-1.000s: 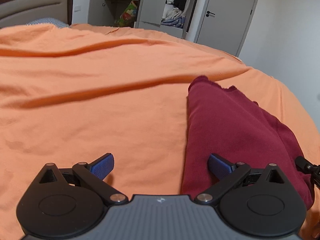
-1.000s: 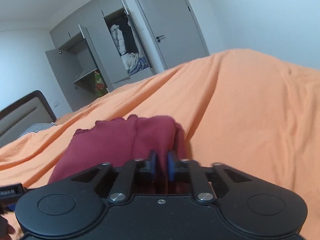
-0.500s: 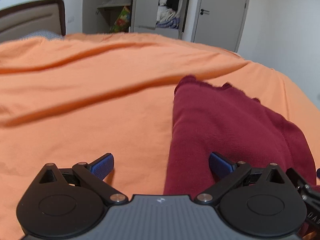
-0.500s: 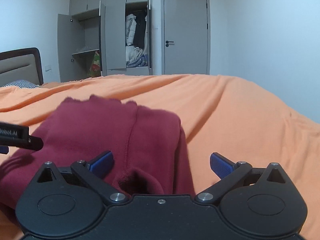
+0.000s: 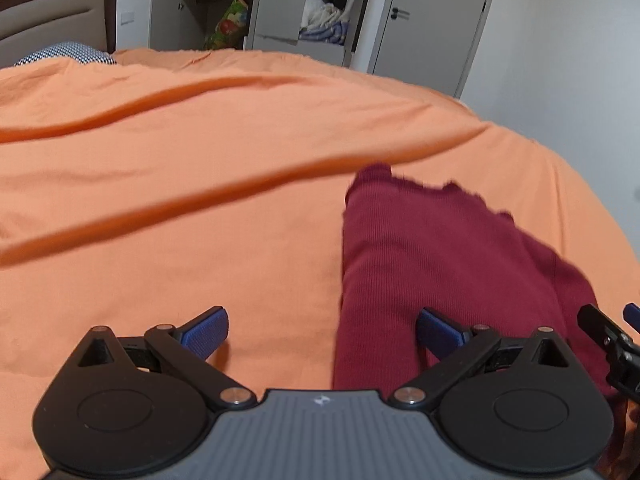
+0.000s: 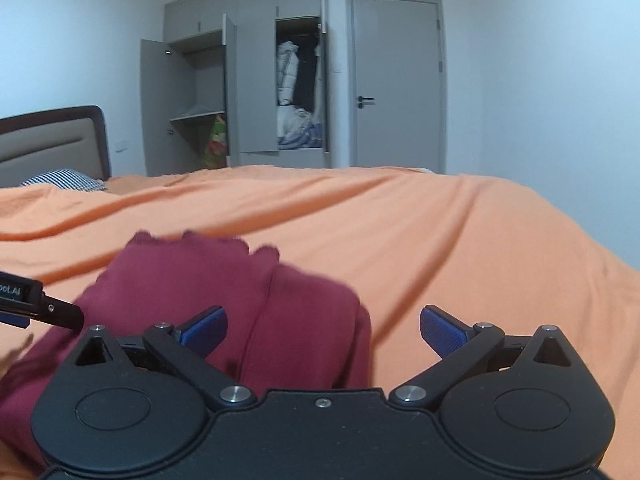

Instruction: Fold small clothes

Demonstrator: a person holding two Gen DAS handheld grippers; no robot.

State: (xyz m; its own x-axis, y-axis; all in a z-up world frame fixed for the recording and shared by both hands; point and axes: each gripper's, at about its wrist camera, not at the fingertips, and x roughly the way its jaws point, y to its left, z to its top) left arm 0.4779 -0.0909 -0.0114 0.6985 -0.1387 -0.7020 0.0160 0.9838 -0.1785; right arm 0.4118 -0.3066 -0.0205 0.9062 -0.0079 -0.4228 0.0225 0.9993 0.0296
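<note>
Between and just ahead of both pairs of fingers lay the dark red garment, a small ribbed knit folded lengthwise into a narrow strip on the orange bedspread. It looked light, soft and limp, likely to sag and slide open if lifted from one point, so a hold at the two near corners of the strip, through all layers, seemed the safest. The left gripper stood with its fingers spread wide and empty, the garment's left edge running between them and one pad resting over the cloth. The right gripper was likewise wide and empty, the garment's right fold between its fingers. The frilled hem pointed away from both. Beyond the bed stood an open wardrobe and a shut door.
</note>
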